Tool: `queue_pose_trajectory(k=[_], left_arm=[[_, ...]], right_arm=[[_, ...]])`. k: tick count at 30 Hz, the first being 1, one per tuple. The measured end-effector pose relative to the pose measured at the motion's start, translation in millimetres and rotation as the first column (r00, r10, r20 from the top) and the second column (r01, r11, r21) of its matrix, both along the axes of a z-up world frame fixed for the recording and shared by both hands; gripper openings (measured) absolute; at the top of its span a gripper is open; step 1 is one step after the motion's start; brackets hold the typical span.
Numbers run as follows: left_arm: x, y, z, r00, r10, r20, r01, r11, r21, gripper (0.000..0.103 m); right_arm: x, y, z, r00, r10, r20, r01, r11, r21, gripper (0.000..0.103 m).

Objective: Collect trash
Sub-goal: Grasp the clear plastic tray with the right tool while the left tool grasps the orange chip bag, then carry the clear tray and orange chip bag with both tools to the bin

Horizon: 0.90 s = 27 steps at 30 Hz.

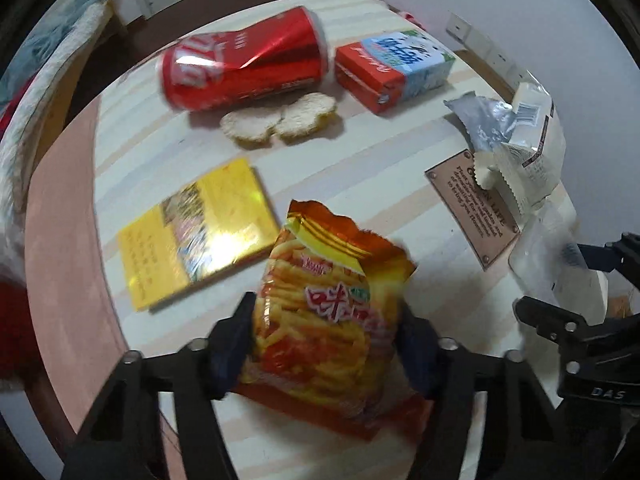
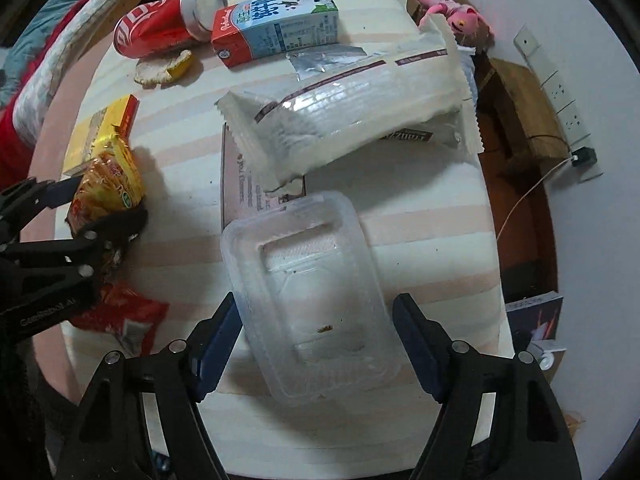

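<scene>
My left gripper (image 1: 326, 320) is shut on an orange snack bag (image 1: 332, 300), its fingers pressing both sides; the bag also shows in the right wrist view (image 2: 106, 188). My right gripper (image 2: 316, 320) is open around a clear plastic tray (image 2: 308, 292), its fingers apart from the tray's sides. A dented red cola can (image 1: 244, 66) lies on its side at the back, next to a red and blue milk carton (image 1: 394, 70). Two rice crackers (image 1: 280, 120) lie in front of the can. A white torn wrapper (image 2: 348, 112) lies beyond the tray.
A yellow box (image 1: 196, 232) lies left of the snack bag. A brown printed plaque (image 1: 472, 208) lies on the striped round table (image 1: 360, 168). A red wrapper (image 2: 120, 316) lies near the table's left edge. A pink toy (image 2: 448, 4), a power strip (image 2: 560, 96) and a cardboard box lie beyond the table.
</scene>
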<state>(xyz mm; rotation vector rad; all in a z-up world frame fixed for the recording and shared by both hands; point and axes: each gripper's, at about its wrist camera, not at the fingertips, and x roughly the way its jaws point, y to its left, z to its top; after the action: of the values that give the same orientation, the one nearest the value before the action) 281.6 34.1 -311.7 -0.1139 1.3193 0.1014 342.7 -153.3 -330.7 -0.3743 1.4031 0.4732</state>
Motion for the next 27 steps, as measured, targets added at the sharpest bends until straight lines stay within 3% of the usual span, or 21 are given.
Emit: queue_pose_trajectory(k=[4, 10, 17, 22, 27], left_arm=[[-20, 4, 5, 0.993, 0.115, 0.023, -0.116, 0.993, 0.019, 0.047], [-50, 14, 21, 0.964, 0.251, 0.089, -0.255, 0.966, 0.041, 0.044], [-101, 22, 78, 0.914, 0.337, 0.224, -0.354, 0.934, 0.038, 0.044], [-122, 53, 109, 0.877, 0.368, 0.308, -0.398, 0.916, 0.040, 0.044], [-163, 86, 146, 0.821, 0.422, 0.384, -0.471, 0.882, 0.038, 0.044]], right_arm=[[-12, 5, 0, 0.998, 0.004, 0.055, -0.003, 1.000, -0.023, 0.067], [-31, 5, 7, 0.998, -0.022, 0.051, 0.020, 1.000, 0.021, 0.063], [-53, 12, 37, 0.997, -0.037, 0.066, 0.029, 0.993, 0.111, 0.063], [-77, 31, 73, 0.996, -0.008, 0.090, -0.010, 0.981, 0.191, 0.062], [-104, 64, 114, 0.991, 0.048, 0.129, -0.081, 0.961, 0.264, 0.062]])
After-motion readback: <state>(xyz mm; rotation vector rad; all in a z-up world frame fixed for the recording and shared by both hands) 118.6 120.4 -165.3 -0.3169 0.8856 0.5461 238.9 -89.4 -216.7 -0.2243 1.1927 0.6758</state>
